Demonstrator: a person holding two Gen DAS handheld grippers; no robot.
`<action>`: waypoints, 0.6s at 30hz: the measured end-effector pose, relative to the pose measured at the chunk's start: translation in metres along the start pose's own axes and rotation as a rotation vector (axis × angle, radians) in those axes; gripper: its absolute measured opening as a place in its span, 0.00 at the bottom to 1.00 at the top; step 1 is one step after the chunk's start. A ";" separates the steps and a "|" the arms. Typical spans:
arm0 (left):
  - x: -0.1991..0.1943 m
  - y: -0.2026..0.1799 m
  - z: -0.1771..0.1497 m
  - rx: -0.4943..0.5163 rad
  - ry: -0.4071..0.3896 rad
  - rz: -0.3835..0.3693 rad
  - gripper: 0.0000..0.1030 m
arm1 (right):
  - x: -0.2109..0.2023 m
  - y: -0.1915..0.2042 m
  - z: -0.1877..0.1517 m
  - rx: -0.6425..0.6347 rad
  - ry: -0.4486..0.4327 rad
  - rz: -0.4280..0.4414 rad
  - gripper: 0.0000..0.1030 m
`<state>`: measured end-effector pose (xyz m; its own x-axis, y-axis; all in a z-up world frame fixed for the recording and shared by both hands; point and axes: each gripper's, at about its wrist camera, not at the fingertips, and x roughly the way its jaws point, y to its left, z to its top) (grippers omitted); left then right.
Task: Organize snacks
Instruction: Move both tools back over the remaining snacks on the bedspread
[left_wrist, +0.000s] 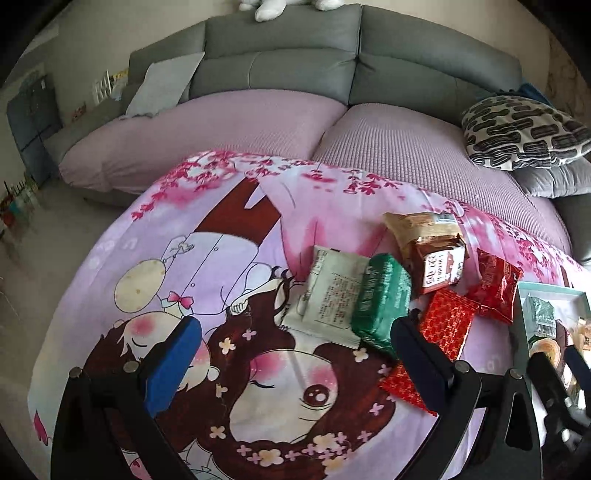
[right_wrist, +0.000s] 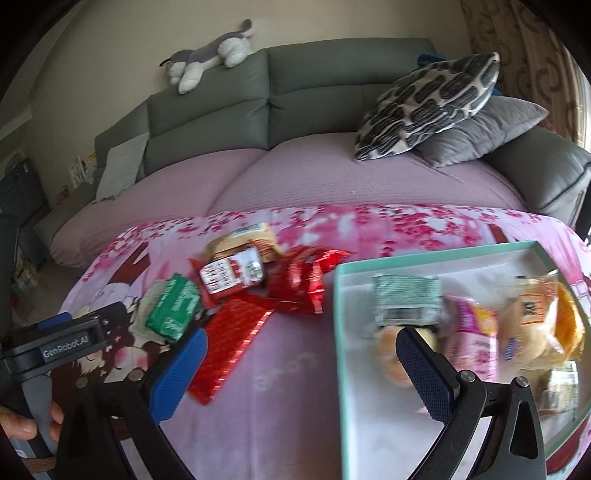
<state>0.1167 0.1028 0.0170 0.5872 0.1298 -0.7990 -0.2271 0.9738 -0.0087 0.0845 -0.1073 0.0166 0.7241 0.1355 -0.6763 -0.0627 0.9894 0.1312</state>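
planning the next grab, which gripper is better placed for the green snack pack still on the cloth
Left. The left gripper is open and aimed at the loose pile, its right finger right beside the green pack. The right gripper, also open, straddles the near edge of the teal box, farther away.

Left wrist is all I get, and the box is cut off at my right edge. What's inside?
Observer: The box holds several packets already, among them a green-and-white packet near its far wall.
Operator: Right gripper holding anything?
Observer: No. The right gripper is open, one finger outside the box and one inside it.
Operator: Any room left?
Observer: Yes, the near left part of the box floor is bare.
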 end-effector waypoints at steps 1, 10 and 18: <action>0.002 0.002 0.001 -0.001 0.006 -0.007 0.99 | 0.001 0.004 -0.001 -0.001 0.003 0.003 1.00; 0.024 0.013 0.008 -0.031 0.039 -0.047 0.99 | 0.020 0.044 -0.009 -0.045 0.045 0.002 1.00; 0.051 0.013 0.010 -0.048 0.071 -0.087 0.99 | 0.042 0.059 -0.018 -0.079 0.100 -0.017 1.00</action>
<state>0.1513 0.1240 -0.0179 0.5502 0.0304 -0.8345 -0.2160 0.9705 -0.1070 0.0990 -0.0420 -0.0168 0.6536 0.1192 -0.7474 -0.1077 0.9921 0.0641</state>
